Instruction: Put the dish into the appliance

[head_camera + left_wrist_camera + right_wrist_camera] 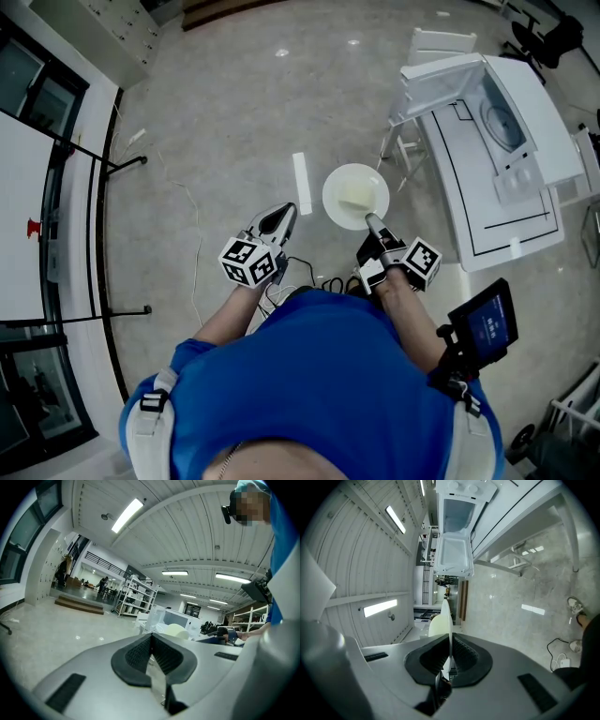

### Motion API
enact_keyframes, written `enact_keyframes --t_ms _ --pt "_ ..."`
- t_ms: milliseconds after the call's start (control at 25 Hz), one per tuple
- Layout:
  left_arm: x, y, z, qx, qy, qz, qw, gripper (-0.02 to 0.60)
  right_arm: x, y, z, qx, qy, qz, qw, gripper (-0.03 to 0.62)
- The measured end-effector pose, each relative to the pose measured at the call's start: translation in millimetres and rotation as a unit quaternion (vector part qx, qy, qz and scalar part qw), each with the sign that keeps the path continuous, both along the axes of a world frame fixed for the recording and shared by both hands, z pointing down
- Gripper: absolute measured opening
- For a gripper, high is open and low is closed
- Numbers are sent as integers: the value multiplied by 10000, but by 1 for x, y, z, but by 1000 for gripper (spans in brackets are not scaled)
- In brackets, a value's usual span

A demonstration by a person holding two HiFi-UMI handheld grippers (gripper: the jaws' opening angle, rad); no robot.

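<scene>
Over bare floor, short of the appliance: dish held by its rim.

The right gripper (372,223) pinches the near edge of the dish (355,195), which hangs roughly flat over the floor, well apart from the appliance (544,141) on the table (487,220) to the right. The left gripper (286,214) has its jaws pressed together on nothing. The door looks open, so the step is likely the carry-in. With only an edge pinched, the dish could tip, so keep it level, go slowly, and line it up square with the opening, clear of the door.
</scene>
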State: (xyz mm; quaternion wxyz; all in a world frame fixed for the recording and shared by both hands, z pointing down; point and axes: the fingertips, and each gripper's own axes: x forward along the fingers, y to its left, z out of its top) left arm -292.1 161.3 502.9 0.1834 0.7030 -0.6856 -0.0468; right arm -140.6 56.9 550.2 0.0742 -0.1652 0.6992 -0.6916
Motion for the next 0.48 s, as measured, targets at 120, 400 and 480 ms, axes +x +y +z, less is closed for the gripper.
enact_keyframes --t_ms 120,400,480 --pt "-3 -26 -3 20 -7 65 10000 6 -2 -23 -3 5 -24 73 10000 9" --pt "3 -94 -6 40 4 344 9994 6 8 -82 -1 -32 -51 378 9993 9" --pt "7 -114 -6 23 -8 438 9990 6 13 -98 -1 -71 -64 471 9988 9"
